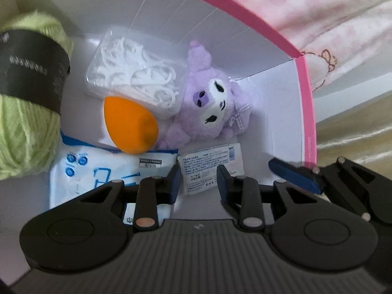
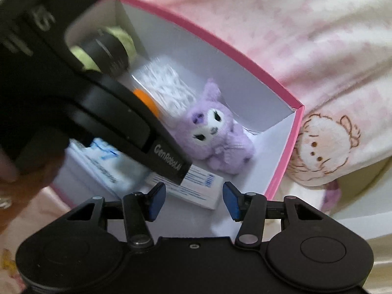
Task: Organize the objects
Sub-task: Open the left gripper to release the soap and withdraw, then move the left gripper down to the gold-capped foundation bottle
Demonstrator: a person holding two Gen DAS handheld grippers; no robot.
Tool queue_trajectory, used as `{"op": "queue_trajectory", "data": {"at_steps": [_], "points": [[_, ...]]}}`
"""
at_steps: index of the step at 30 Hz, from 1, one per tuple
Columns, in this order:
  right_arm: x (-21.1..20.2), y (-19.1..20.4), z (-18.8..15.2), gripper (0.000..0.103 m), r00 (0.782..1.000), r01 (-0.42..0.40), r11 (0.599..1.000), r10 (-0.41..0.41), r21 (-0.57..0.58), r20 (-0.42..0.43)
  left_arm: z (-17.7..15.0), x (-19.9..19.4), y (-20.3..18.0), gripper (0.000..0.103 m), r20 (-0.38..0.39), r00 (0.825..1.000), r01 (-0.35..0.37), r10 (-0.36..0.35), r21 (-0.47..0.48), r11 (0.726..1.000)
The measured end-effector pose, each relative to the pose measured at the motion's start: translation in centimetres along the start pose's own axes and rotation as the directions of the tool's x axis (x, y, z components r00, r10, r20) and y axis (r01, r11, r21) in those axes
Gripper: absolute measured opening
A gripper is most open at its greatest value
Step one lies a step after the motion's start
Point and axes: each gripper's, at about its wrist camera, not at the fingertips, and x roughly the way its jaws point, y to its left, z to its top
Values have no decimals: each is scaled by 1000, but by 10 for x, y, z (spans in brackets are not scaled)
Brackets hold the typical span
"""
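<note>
Pink-rimmed white box [image 1: 245,14] sits on pink printed bedding [image 1: 330,24], and every object in view is already inside it. The green yarn ball [image 1: 27,134], banded in black, sits in the far left corner, probably because it is the bulkiest piece. A clear case of floss picks [image 1: 137,78] lies flat near the back wall. An orange makeup sponge [image 1: 129,122] leans against the case's front edge and overlaps the blue-and-white wipes pack [image 1: 98,171]. The purple plush [image 1: 208,103] lies face up towards the right corner, touching the case. A small white printed carton [image 1: 205,161] lies flat on the floor just in front of the plush, beside the wipes. The left gripper [image 1: 199,182] is dipped into the box over this carton. Its jaws are narrowly apart and clamp nothing. The carton's face shows through the gap and is wider than it. I read this as a placement or a nudge into the free floor space. The right gripper [image 2: 194,202] hangs above the box's near edge with its jaws parted and empty, likely kept clear of the left one's work. Bare floor remains along the right wall. The sorting looks nearly done.
</note>
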Motion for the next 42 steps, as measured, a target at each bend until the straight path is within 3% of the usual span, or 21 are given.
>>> {"op": "queue_trajectory", "data": {"at_steps": [6, 16, 24, 30, 36, 42], "points": [[-34, -14, -28, 56, 985, -86, 991, 68, 106, 160, -10, -22, -17, 30, 50, 998, -53, 49, 88, 995], [-80, -18, -62, 56, 939, -206, 955, 133, 212, 317, -41, -86, -45, 41, 74, 990, -131, 117, 231, 964], [-121, -2, -91, 57, 913, -286, 928, 187, 240, 363, -78, -144, -69, 45, 80, 981, -191, 174, 313, 930], [-150, 4, -108, 58, 914, -296, 926, 204, 234, 351, -109, -181, -80, 48, 93, 976, -218, 198, 361, 907], [-165, 10, -130, 59, 908, -326, 912, 229, 249, 351, -140, -200, -79, 50, 109, 972, -232, 206, 376, 897], [-171, 21, -145, 60, 902, -354, 901, 258, 250, 347, -162, -205, -67, 50, 91, 977, -215, 195, 366, 906]]}}
